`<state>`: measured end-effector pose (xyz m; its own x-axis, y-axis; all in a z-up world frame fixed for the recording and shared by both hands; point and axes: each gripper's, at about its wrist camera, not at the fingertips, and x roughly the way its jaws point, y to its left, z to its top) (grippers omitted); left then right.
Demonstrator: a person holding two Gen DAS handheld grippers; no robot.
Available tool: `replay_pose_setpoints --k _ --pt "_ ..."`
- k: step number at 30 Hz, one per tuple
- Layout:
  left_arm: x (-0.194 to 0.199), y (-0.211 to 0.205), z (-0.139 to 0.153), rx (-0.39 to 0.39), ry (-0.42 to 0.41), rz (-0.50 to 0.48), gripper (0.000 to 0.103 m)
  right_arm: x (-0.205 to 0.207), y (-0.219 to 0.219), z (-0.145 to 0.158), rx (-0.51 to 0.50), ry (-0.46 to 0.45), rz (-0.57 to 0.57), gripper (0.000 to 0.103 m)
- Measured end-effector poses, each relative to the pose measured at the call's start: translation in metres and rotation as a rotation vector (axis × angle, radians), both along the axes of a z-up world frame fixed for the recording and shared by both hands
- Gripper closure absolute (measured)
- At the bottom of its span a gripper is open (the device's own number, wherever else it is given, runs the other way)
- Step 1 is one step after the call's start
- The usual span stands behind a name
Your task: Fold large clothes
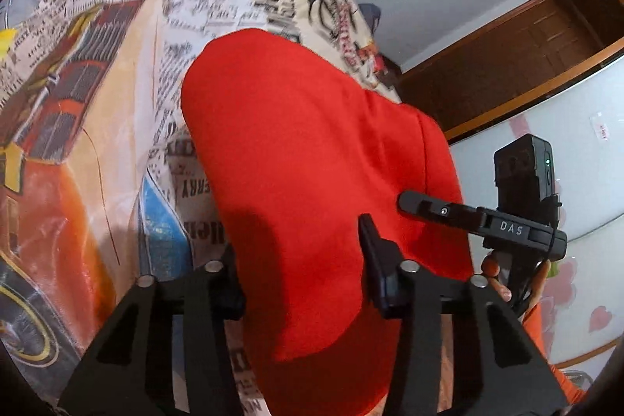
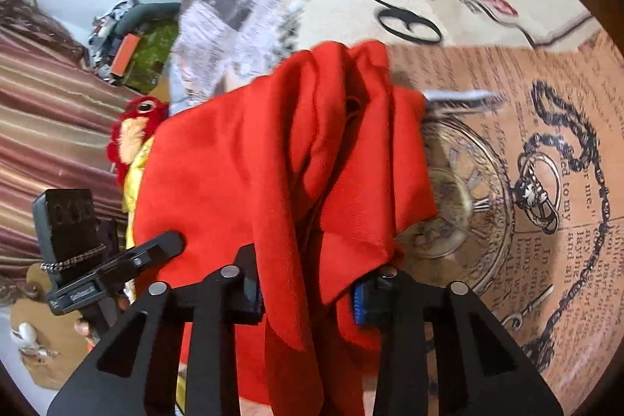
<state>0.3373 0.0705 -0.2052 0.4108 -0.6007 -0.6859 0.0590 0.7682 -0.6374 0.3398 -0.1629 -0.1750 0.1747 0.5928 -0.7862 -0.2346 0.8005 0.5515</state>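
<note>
**A:** Left wrist view first, biggest thing down: we've got one bed under a newspaper-and-vintage-car print cotton bedsheet (image 1: 97, 104), and on it one large bright red woven-fabric garment (image 1: 312, 162). From this side the red cloth looks smooth, draped up toward our left gripper (image 1: 300, 260). Fabric runs between its fingers, and they don't look pressed tight. We honestly can't tell if it's pinching the cloth or just sitting under it.

**B:** Right wrist view is clearer on that. The right gripper (image 2: 308, 295) has the garment bunched between its blue-padded fingers (image 2: 360, 303), so we'd say it's clamped on a gathered edge. The cloth hangs in loose ridges over the sheet, with a small pale label (image 2: 460, 98) poking out at the far edge.

**A:** So how far along are we?

**B:** Early, we reckon. It's lifted and rumpled with no flat crease we can see. Spreading it out and doing the actual folds look still to do.

**A:** Count check: one garment, two grippers, one sheet?

**B:** Yep, plus one red and yellow plush toy (image 2: 134, 131) just behind the cloth, one striped maroon curtain (image 2: 46, 96), and one dark brown wooden wardrobe (image 1: 507, 65) on your side.
</note>
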Motion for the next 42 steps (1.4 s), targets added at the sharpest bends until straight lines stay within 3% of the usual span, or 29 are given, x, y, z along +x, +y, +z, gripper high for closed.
replay_pose_setpoints --k 10,16,22,29,32,35,36,39,42 --pt "-0.009 0.067 0.072 0.046 -0.137 0.048 0.059 0.004 0.064 0.051 0.037 -0.142 0.029 0.077" --pt "0.000 0.122 0.086 0.086 -0.177 0.086 0.059 0.027 0.120 0.055 0.052 -0.184 0.071 0.077" --pt "0.033 0.176 0.059 0.105 -0.135 0.112 0.059 0.057 0.181 0.026 0.021 -0.185 0.112 0.077" --pt "0.069 0.228 0.000 0.157 -0.020 0.208 0.059 0.088 0.246 -0.044 -0.063 -0.180 0.166 0.077" --pt "0.078 0.241 -0.032 0.215 0.030 0.234 0.059 0.095 0.262 -0.076 -0.104 -0.148 0.167 0.077" --pt "0.080 0.254 -0.067 0.233 0.086 0.259 0.051 0.095 0.259 -0.090 -0.123 -0.150 0.147 0.065" --pt "0.075 0.257 -0.072 0.231 0.093 0.277 0.043 0.095 0.256 -0.091 -0.134 -0.147 0.156 0.057" --pt "0.058 0.260 -0.072 0.241 0.092 0.320 0.034 0.087 0.248 -0.089 -0.211 -0.150 0.176 0.035" --pt "0.035 0.246 -0.061 0.311 0.055 0.316 0.027 0.073 0.237 -0.080 -0.245 -0.183 0.213 0.035"
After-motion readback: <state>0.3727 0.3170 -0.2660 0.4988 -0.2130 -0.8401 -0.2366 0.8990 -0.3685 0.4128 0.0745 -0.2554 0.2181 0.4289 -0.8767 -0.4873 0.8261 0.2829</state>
